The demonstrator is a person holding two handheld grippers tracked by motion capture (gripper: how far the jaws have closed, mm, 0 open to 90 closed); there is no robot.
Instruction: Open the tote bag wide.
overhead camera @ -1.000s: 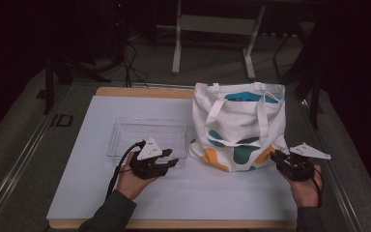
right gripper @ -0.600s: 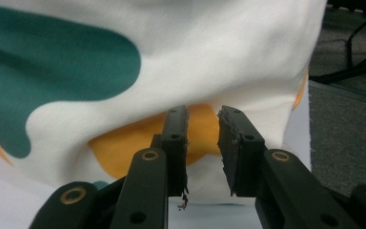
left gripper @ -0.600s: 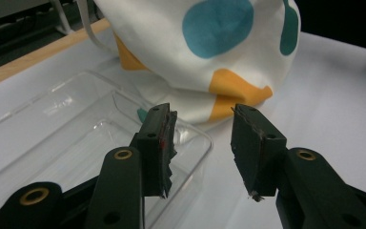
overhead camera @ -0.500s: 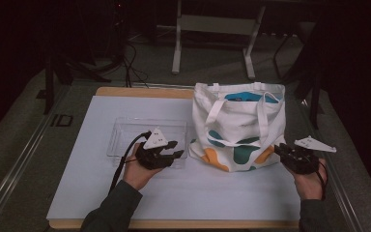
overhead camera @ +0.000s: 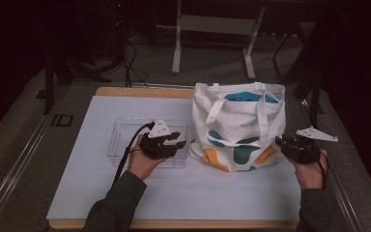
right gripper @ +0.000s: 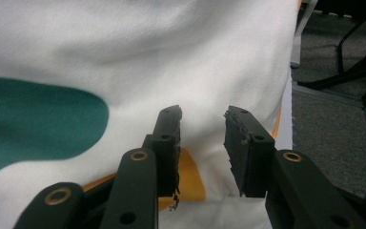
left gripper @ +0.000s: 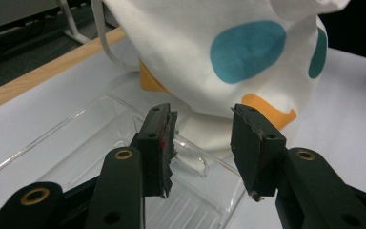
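A white tote bag [overhead camera: 239,125] with teal and orange blobs stands upright on the right half of the table, its two handles hanging down its front. My left gripper [overhead camera: 181,143] hovers over the right end of a clear plastic tray [overhead camera: 123,137] and points at the bag's lower left corner. It is open and holds nothing. In the left gripper view the jaws [left gripper: 202,114] frame the bag [left gripper: 228,57] above the tray [left gripper: 76,143]. My right gripper [overhead camera: 279,142] is at the bag's lower right corner. Its jaws [right gripper: 202,117] have just been opening, with nothing between them, close to the cloth [right gripper: 124,57].
A white mat [overhead camera: 198,193] covers the wooden table, whose edge [overhead camera: 140,92] shows at the back. Something blue [overhead camera: 244,96] shows inside the bag's mouth. Metal stand legs [overhead camera: 176,53] and cables lie on the floor behind. A rail [overhead camera: 24,159] runs along the table's left.
Both hands have lifted and moved away from the table's front edge. The left gripper has come over the tray toward the bag. The right gripper's jaws stand a little wider.
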